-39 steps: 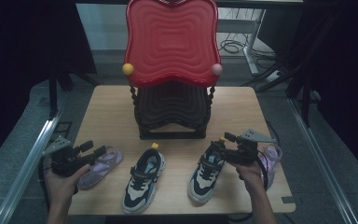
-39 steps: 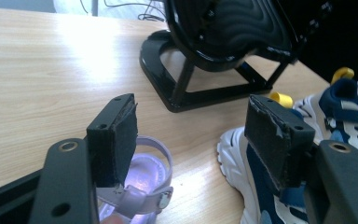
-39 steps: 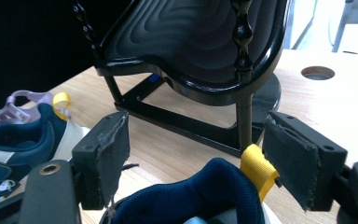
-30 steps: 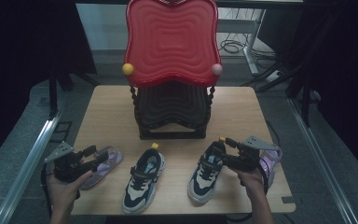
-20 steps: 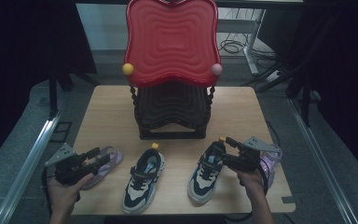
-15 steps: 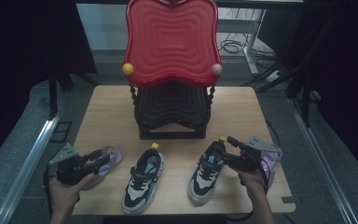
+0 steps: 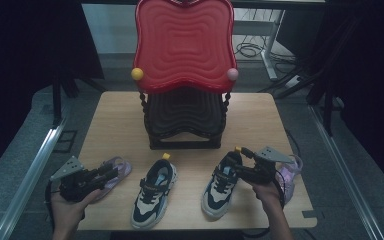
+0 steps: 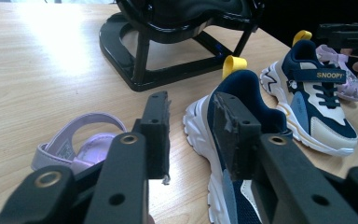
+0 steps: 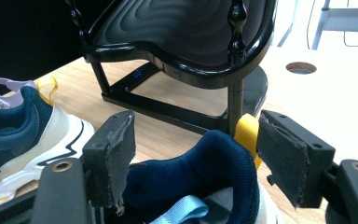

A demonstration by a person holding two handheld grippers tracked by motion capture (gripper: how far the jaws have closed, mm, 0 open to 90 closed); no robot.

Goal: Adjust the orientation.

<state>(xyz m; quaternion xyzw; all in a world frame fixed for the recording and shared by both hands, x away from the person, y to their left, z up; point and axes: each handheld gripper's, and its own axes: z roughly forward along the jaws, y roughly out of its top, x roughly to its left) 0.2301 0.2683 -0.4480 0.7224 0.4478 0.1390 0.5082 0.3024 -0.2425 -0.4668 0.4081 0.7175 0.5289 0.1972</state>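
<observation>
Two navy-and-cream sneakers stand near the table's front edge, one left of centre (image 7: pixel 152 192) and one right of centre (image 7: pixel 222 182). A purple sandal (image 7: pixel 114 169) lies at the front left, another (image 7: pixel 291 175) at the front right. My left gripper (image 7: pixel 109 173) hovers over the left sandal; its jaws have just been closing and nothing is between them (image 8: pixel 191 121). The sandal (image 8: pixel 74 144) lies to their left and the sneaker (image 8: pixel 242 93) behind the right jaw. My right gripper (image 7: pixel 240 162) straddles the right sneaker's heel (image 9: pixel 205 163), with both pads standing off it (image 9: pixel 196 140).
A black stand (image 7: pixel 185 117) with a tall red wavy panel (image 7: pixel 182 45) occupies the table's middle back, with a yellow ball (image 7: pixel 137 73) and a pink ball (image 7: pixel 232 74) on its posts. Bare wood (image 7: pixel 110 125) lies on both sides of it.
The left gripper's jaws have narrowed from wide apart to a small gap over the sandal. The right hand has barely moved at the sneaker's heel.
</observation>
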